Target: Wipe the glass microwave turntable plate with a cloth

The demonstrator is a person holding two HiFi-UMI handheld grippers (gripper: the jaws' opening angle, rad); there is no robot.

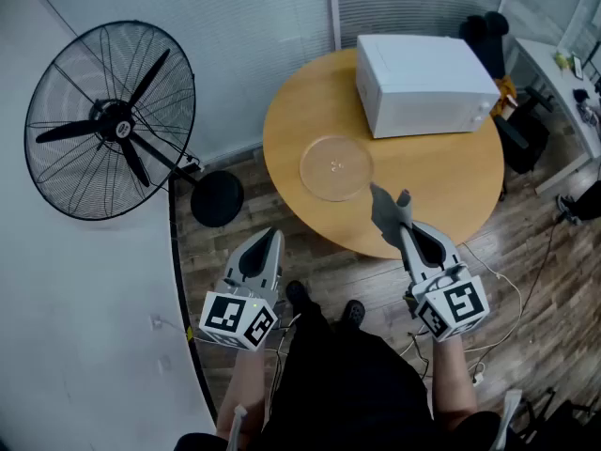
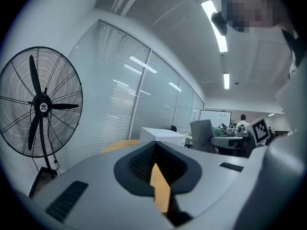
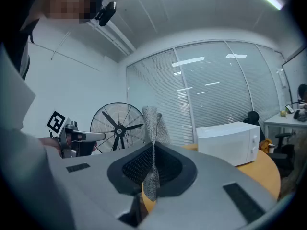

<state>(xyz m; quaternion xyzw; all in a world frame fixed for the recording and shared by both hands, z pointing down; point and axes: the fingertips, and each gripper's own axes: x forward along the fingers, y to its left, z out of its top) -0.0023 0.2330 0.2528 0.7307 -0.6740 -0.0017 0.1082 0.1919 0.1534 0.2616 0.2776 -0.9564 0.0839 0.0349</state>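
The clear glass turntable plate [image 1: 336,166] lies flat on the round wooden table [image 1: 451,186], in front of the white microwave [image 1: 423,83]. My right gripper [image 1: 406,228] hovers over the table's near edge, just short of the plate, shut on a grey cloth [image 1: 387,209] that sticks up past its tips. In the right gripper view the cloth [image 3: 152,128] is pinched between the jaws. My left gripper [image 1: 270,241] hangs off the table's left side over the floor, shut and holding nothing; its jaws [image 2: 156,169] meet with nothing between them.
A large black standing fan [image 1: 108,120] with its round base [image 1: 217,198] stands on the wood floor left of the table. A white wall runs along the left. A desk [image 1: 563,92] and a black chair [image 1: 488,36] stand at the back right.
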